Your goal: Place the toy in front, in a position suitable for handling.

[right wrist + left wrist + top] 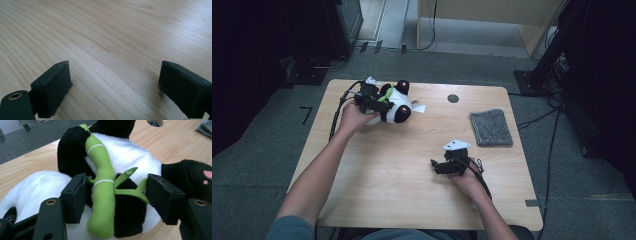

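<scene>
A black-and-white plush panda (pixel 396 103) lies at the back left of the wooden table (pixel 402 170). It hugs a green plush bamboo stalk (pixel 102 195) against its white belly (pixel 130 155). My left gripper (pixel 381 103) reaches into the panda from the left. In the left gripper view its jaws (pixel 115 195) stand on either side of the bamboo and the black arm under it; the right pad touches a leaf tip and does not squeeze. My right gripper (pixel 434 165) rests low over the front right of the table, open, with bare wood (pixel 112 37) between its fingers (pixel 115 85).
A folded grey cloth (pixel 491 127) lies at the right side of the table. A round dark cable hole (pixel 453 98) sits near the back edge. A white tag (pixel 418 107) sticks out from the panda's right. Cables trail off the table's left edge.
</scene>
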Tool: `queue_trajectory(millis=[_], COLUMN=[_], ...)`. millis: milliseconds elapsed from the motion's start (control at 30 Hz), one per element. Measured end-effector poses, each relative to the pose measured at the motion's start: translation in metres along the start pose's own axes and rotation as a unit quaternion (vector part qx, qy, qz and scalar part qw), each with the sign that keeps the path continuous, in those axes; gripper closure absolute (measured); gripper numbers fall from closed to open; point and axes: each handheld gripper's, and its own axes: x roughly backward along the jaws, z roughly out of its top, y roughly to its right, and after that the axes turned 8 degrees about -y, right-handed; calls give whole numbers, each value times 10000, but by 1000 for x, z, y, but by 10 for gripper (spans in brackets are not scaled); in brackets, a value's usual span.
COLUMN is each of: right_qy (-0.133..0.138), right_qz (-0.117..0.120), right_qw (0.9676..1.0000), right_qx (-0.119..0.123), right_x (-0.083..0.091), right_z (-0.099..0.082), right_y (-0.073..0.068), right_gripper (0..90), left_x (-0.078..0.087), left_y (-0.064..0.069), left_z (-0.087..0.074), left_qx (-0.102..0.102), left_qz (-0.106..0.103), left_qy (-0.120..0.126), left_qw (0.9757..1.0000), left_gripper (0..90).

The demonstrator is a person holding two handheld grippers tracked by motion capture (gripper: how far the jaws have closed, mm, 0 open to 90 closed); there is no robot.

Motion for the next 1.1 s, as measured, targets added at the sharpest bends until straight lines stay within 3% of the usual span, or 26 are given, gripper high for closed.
queue_trajectory(millis=[367,567,800,967,1100], right_qy=[-24,-93,-149,-215,-287], right_qz=[-102,-106,-26,-25,-61], right_qw=[9999,9998,9996,9993,9989], right_qx=[-129,-144,-258,-292,-356], right_x=[-2,-1,2,2,4], right_z=[2,4,5,7,8], right_y=[-4,-4,1,5,9], right_gripper=[89,119,139,140,156], left_x=[4,9,19,33,43], left_y=[-1,1,6,17,35], left_z=[0,3,4,5,-1], left_qx=[182,266,347,357,427], left_qz=[-187,-92,-231,-429,-557], left_qy=[-225,-189,-268,-273,-30], left_qw=[9994,9994,9988,9981,9975], left_gripper=[615,651,659,660,660])
